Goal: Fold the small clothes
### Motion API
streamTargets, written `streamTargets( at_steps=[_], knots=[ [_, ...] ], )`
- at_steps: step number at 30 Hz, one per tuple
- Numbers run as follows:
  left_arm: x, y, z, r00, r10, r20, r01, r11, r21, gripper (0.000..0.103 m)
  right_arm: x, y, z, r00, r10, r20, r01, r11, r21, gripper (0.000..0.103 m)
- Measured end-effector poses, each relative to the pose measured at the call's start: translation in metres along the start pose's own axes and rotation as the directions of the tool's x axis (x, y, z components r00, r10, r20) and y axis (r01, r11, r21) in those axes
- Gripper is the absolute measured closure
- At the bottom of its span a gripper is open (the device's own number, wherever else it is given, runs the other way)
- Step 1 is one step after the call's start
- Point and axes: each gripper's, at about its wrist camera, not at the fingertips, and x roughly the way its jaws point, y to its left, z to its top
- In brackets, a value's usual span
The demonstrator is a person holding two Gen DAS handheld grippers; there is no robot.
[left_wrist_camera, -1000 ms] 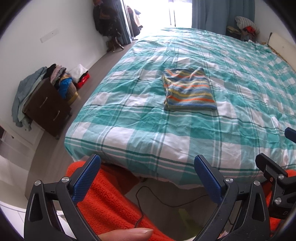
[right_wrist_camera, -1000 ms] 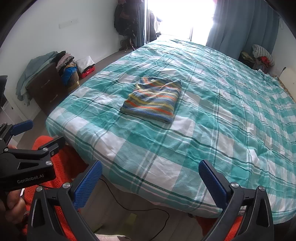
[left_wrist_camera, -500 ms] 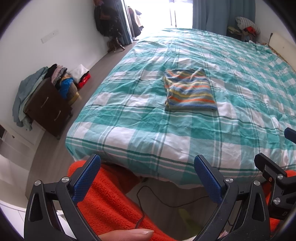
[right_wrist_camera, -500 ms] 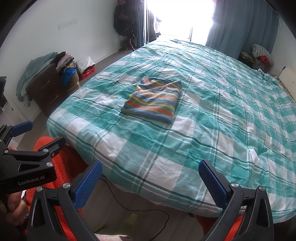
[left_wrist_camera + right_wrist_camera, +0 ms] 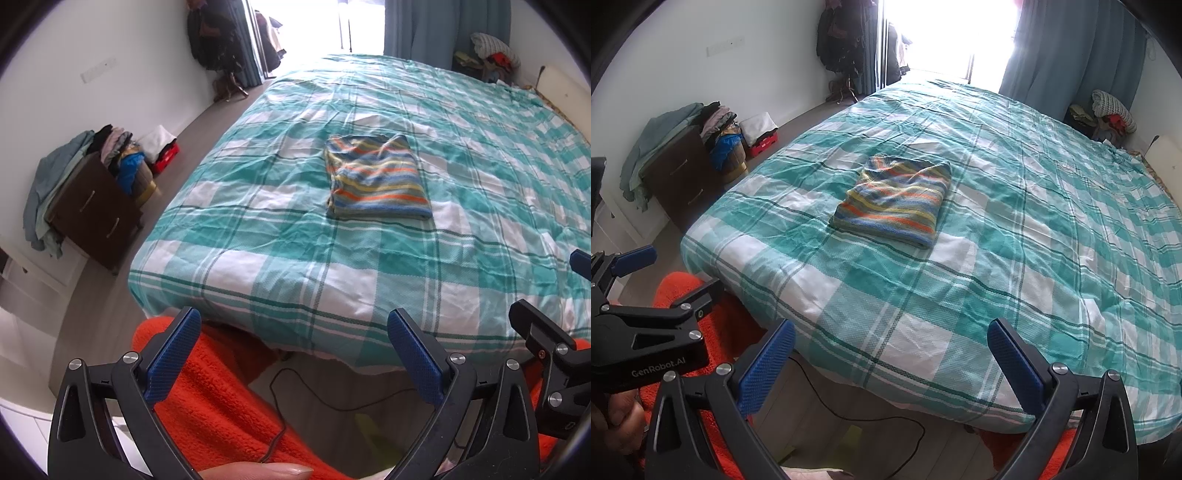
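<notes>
Striped garment (image 5: 376, 181) lies folded flat on the bed (image 5: 295, 258). Left claw (image 5: 295, 354) and right claw (image 5: 892, 363) are released, empty, held clear of the bed edge.

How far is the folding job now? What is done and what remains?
Done: the striped garment lies folded into a neat rectangle on the checked bed cover. In hand: nothing; the left gripper and right gripper are open, off the bed. Left: no other unfolded garment is on the bed.
</notes>
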Motion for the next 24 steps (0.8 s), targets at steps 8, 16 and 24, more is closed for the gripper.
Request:
streamTargets(
  at_steps=[8,16,24],
  knots=[
    [-0.0002,0.0,0.0004,1.0,0.0,-0.001,0.0,1.0,0.001,0.002,-0.0017,-0.0002,0.001,1.0,-0.013,0.007,0.014,1.0,-0.004,0.0],
    [0.0,-0.0001,0.0011,1.0,0.001,-0.002,-0.001,1.0,0.002,0.002,-0.0019,-0.0019,0.0009,1.0,-0.016,0.009,0.016,1.0,-0.004,0.0],
    [-0.0074,0.0041,-0.0026,1.0,-0.026,0.016,0.026,1.0,-0.008,0.002,-0.0021,-0.0041,0.0013,1.0,-0.015,0.007,0.015,1.0,0.001,0.0]
  ],
)
